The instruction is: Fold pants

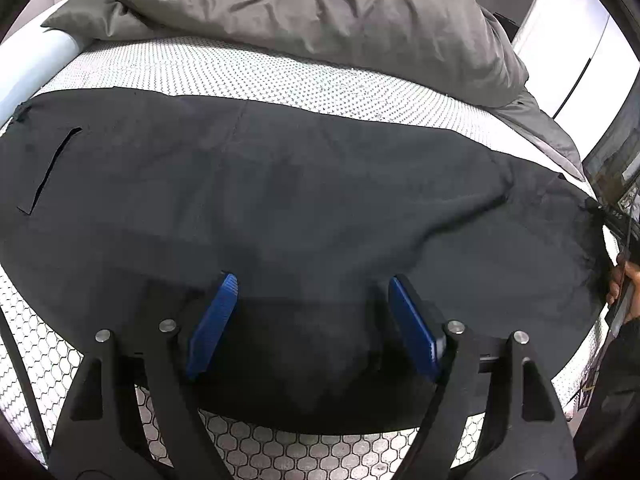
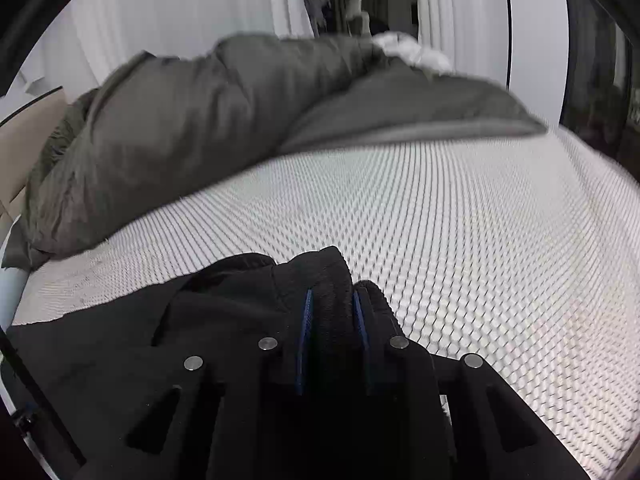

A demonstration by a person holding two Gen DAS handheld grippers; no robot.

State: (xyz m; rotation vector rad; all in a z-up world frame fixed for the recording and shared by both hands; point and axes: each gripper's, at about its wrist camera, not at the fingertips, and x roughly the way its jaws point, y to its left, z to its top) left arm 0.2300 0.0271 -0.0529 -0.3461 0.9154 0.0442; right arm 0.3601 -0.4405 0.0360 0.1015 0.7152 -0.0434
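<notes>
A patterned mattress bears my black pants (grey duvet behind). My left gripper gapes wide above them. My right gripper is clamped on a bunched end.

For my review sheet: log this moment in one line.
left gripper: open above pants | right gripper: shut on pants | surface: mattress

Left tool gapes wide over black pants — spread flat on mattress.

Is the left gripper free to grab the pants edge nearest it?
Probably yes: the left gripper is open just above the pants, with nothing between its fingers and the near edge.
</notes>
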